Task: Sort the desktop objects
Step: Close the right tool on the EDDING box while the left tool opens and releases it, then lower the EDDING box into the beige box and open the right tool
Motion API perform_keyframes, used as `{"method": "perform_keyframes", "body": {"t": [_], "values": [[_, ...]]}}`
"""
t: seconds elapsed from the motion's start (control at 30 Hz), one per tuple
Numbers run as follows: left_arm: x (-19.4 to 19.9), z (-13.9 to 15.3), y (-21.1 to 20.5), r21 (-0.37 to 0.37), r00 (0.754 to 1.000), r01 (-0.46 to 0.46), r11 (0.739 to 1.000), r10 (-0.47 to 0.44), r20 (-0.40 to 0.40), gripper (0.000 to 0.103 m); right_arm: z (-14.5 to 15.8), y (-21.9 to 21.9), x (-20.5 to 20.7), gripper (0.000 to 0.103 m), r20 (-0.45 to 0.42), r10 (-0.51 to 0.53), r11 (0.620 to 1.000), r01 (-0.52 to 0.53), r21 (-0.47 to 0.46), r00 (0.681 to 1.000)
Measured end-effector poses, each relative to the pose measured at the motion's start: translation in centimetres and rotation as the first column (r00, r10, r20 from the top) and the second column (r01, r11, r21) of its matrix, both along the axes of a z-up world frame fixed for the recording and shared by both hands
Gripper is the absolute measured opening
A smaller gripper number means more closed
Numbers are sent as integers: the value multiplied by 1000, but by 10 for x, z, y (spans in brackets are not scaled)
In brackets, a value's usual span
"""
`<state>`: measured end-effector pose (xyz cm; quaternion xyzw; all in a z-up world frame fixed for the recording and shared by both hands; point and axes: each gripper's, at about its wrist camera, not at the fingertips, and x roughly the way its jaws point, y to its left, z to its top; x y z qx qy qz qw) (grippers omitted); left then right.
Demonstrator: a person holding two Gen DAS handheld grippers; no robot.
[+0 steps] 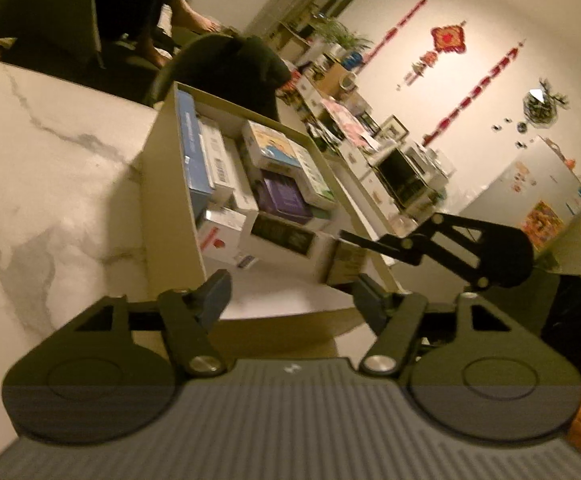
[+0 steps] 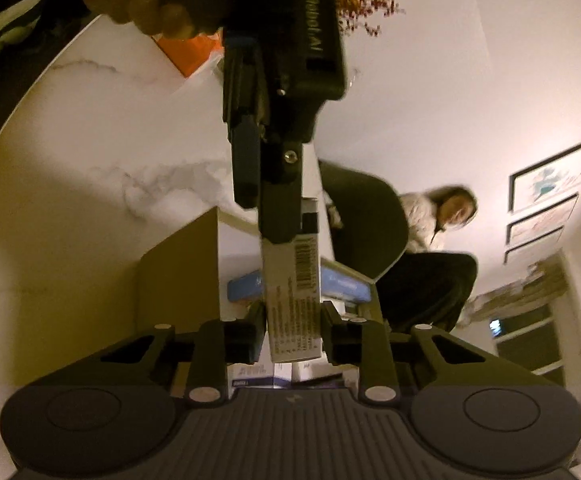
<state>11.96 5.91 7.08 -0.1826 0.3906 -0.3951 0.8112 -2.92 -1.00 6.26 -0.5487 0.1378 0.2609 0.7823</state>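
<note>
A beige cardboard box (image 1: 170,184) stands on the white marble table (image 1: 42,168), filled with several small cartons. My left gripper (image 1: 290,292) is open and empty, just in front of the box's near end. My right gripper (image 2: 292,328) is shut on a narrow white carton with a barcode (image 2: 294,304) and holds it over the box (image 2: 178,280). In the left wrist view the right gripper (image 1: 354,240) reaches in from the right with the carton (image 1: 346,260) at the box's near right corner. The left gripper's body (image 2: 282,80) hangs above the carton in the right wrist view.
Dark chairs (image 1: 226,64) stand at the table's far side. A person (image 2: 442,216) sits behind a chair. An orange item (image 2: 194,52) lies on the table. Cluttered shelves (image 1: 370,132) line the wall beyond.
</note>
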Motion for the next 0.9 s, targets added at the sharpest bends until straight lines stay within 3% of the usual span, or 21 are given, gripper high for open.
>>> {"method": "perform_keyframes", "body": {"t": [0.23, 0.4, 0.63, 0.9], "values": [[0, -3, 10, -32, 998, -66, 997, 65, -23, 78, -1, -14, 15, 29, -120, -40, 999, 38, -18, 992], [-4, -4, 20, -31, 995, -97, 995, 97, -16, 81, 0, -28, 37, 29, -242, -85, 994, 66, -86, 966], [-7, -16, 34, -43, 988, -144, 989, 142, -57, 81, 0, -44, 77, 29, -416, -192, 981, 163, -105, 889], [-11, -25, 45, -30, 980, -186, 982, 183, -78, 81, -15, -56, 110, 30, -515, -343, 938, 321, -135, 786]]}}
